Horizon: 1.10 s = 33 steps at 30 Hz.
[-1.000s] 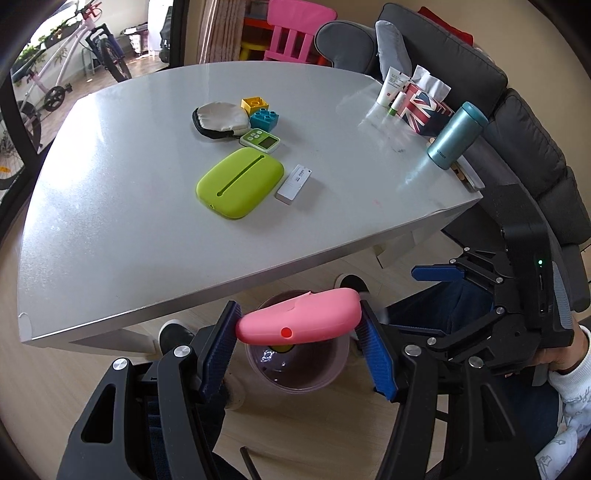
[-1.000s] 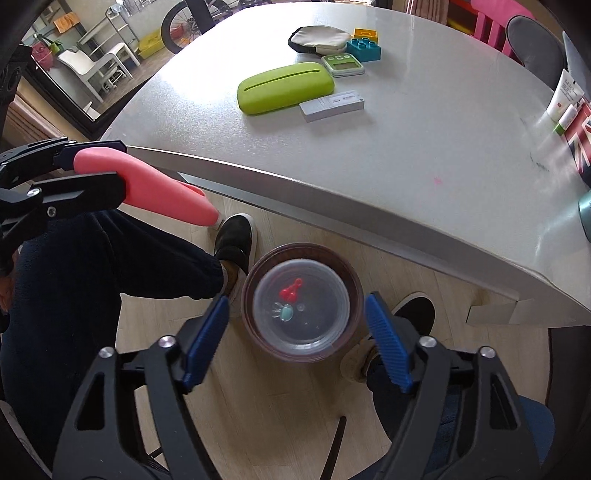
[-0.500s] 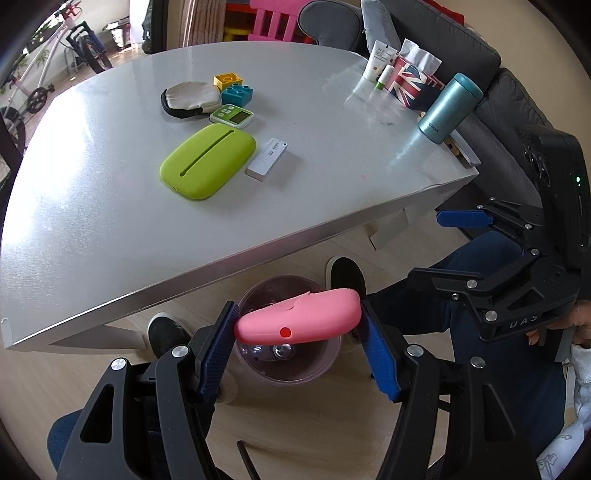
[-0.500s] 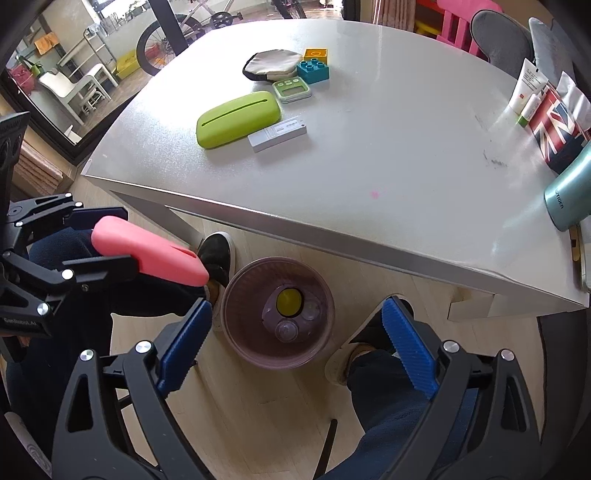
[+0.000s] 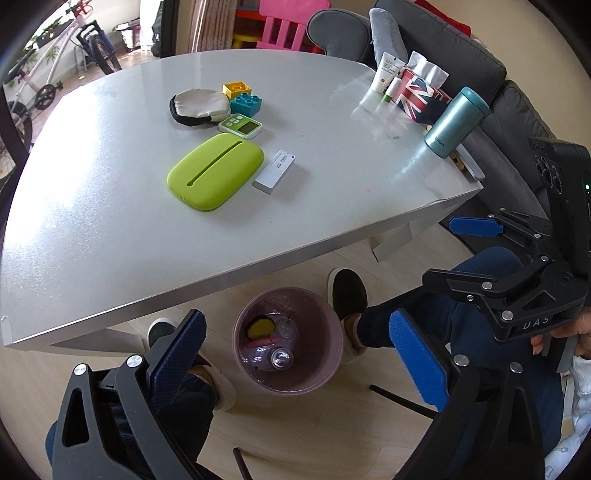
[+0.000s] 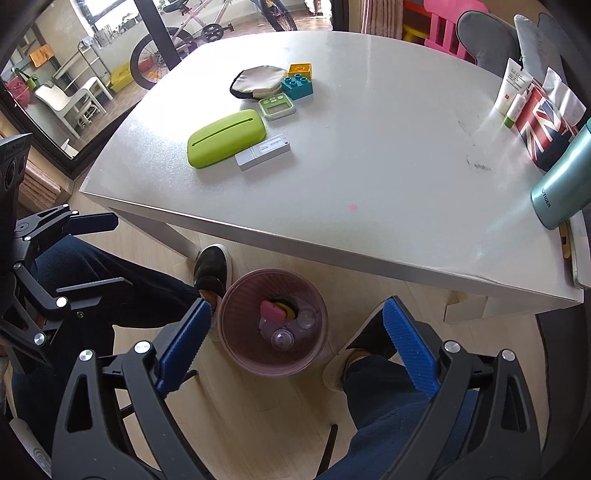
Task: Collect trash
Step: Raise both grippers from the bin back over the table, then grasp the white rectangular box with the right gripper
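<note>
Pink piece (image 6: 273,311) lies in the bin (image 5: 317,380) on the floor under the table (image 5: 110,206), tilted on other trash. Left gripper (image 5: 295,354) jaws spread, empty; right gripper (image 6: 295,347) jaws spread, empty. Risk: a knee or foot beside the bin could tip it. Half a second ago the left jaws pinched the pink piece above the bin.

Pink piece (image 6: 274,311) now in bin (image 6: 236,354)

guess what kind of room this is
Most likely a home living room. A grey sofa sits behind the white table, a pink child's chair and toy bricks suggest a family home, and a bicycle is parked indoors.
</note>
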Available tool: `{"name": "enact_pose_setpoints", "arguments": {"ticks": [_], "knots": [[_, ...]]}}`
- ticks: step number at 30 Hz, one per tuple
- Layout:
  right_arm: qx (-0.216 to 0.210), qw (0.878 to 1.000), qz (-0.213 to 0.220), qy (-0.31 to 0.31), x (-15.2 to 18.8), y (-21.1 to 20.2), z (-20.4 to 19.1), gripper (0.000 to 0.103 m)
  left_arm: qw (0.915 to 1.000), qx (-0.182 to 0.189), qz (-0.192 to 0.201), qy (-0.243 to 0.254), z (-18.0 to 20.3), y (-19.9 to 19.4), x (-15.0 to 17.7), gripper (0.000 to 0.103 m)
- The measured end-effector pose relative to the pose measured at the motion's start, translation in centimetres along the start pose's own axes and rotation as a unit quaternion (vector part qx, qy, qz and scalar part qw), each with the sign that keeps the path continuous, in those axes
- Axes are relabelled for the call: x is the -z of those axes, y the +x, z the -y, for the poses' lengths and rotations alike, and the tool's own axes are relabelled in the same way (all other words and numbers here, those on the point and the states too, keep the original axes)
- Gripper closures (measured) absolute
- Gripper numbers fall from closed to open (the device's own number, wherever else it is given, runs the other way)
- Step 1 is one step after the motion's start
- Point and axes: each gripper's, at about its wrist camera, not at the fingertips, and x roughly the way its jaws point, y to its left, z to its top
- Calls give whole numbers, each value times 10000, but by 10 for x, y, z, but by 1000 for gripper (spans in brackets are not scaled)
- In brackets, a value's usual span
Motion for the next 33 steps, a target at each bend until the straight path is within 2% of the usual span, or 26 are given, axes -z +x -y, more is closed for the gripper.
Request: {"name": "enact_pose_setpoints", "arguments": {"ticks": [13, 22, 33], "knots": [[-121, 9998, 17, -170, -12, 8, -13, 7, 9992, -282, 133, -251, -25, -14, -8, 7], [-83, 9986, 17, -521, -55, 31, -25, 7, 9982, -349, 296, -379, -43, -23, -20, 7], [-92, 9903, -71, -1386, -108, 77, -39, 7, 9977, -355, 311, -487, -60, -24, -28, 7]]}}
